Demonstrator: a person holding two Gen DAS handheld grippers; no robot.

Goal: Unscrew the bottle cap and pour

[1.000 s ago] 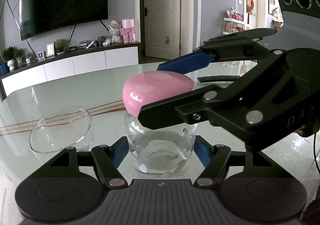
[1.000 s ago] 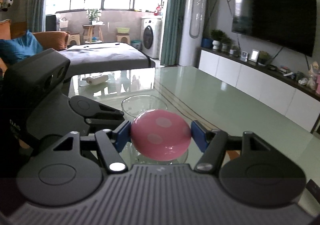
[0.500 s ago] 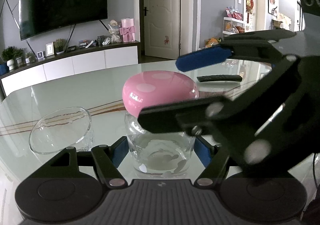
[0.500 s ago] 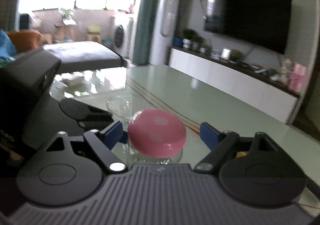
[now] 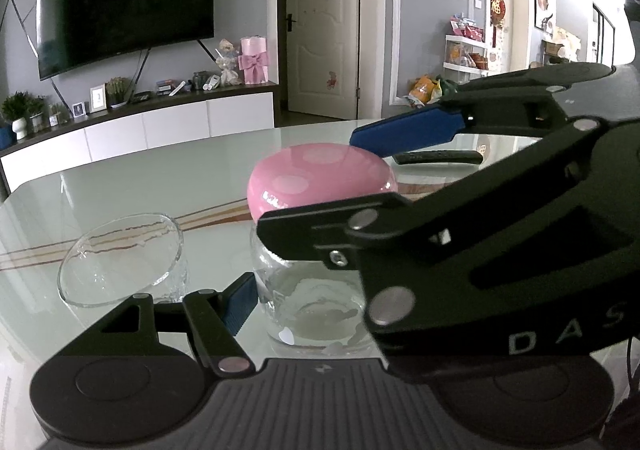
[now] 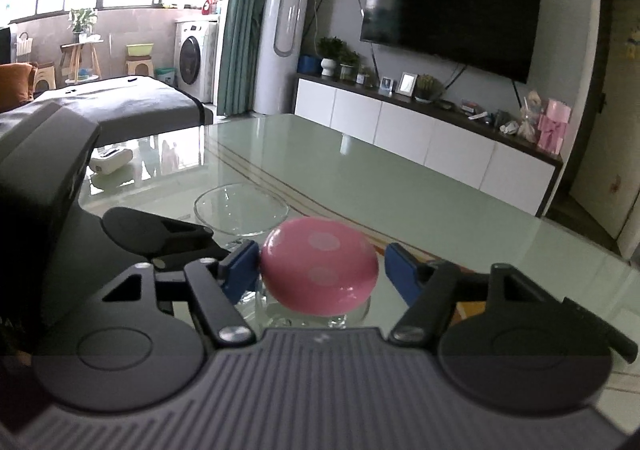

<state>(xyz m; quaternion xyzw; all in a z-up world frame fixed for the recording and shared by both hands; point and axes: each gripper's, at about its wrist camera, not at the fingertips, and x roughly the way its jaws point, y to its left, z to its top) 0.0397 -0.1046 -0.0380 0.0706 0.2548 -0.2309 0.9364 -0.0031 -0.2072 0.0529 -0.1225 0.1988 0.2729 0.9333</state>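
Observation:
A clear glass bottle (image 5: 312, 302) with a pink dotted dome cap (image 5: 320, 178) stands on the glass table (image 5: 140, 178). My left gripper (image 5: 312, 308) is shut on the bottle's body; its left blue pad (image 5: 240, 302) presses the glass and the other pad is hidden behind the right tool. My right gripper (image 6: 320, 272) straddles the cap (image 6: 320, 270) and its jaws are closing. The left pad (image 6: 240, 270) touches the cap, while a narrow gap shows at the right pad (image 6: 400, 274). In the left wrist view the right gripper (image 5: 340, 178) reaches in from the right.
An empty clear glass bowl (image 5: 120, 258) sits just left of the bottle, also seen as the bowl (image 6: 240, 210) beyond the cap. A black remote (image 5: 438, 157) lies farther back on the right. A white object (image 6: 110, 160) lies at the table's far left.
The right gripper let go of the cap, opened wide while swinging round it, and has narrowed around it again. The left gripper and the bottle stayed put.

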